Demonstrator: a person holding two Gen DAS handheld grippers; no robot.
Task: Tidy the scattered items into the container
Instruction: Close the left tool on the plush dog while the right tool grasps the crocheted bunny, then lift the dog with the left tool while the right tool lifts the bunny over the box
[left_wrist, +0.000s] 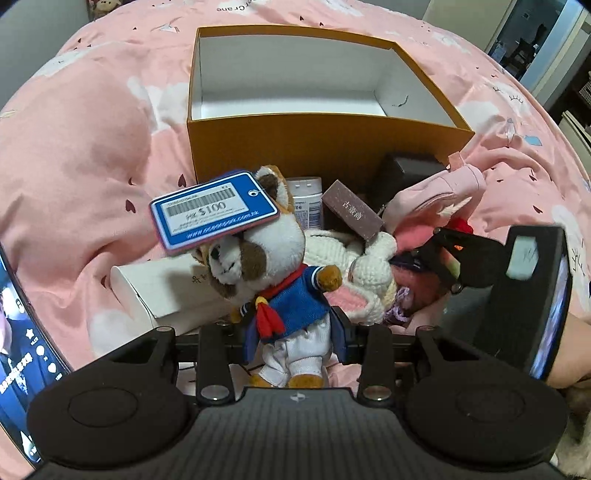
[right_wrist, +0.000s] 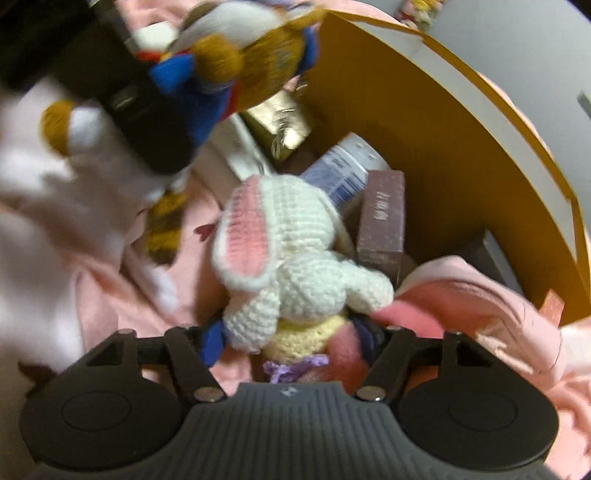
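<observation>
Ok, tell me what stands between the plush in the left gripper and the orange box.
Nothing solid blocks it. The sailor-suited plush animal is held in the left gripper, and the orange cardboard box stands open beyond. A white bottle and brown carton lie below against its near wall.

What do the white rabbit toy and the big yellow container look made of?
White rabbit toy: crocheted yarn, judging by the visible rows of stitches; soft and matte. Yellow container: probably stiff cardboard, with thin, straight walls, crisp corners and a matte white lining.
</observation>
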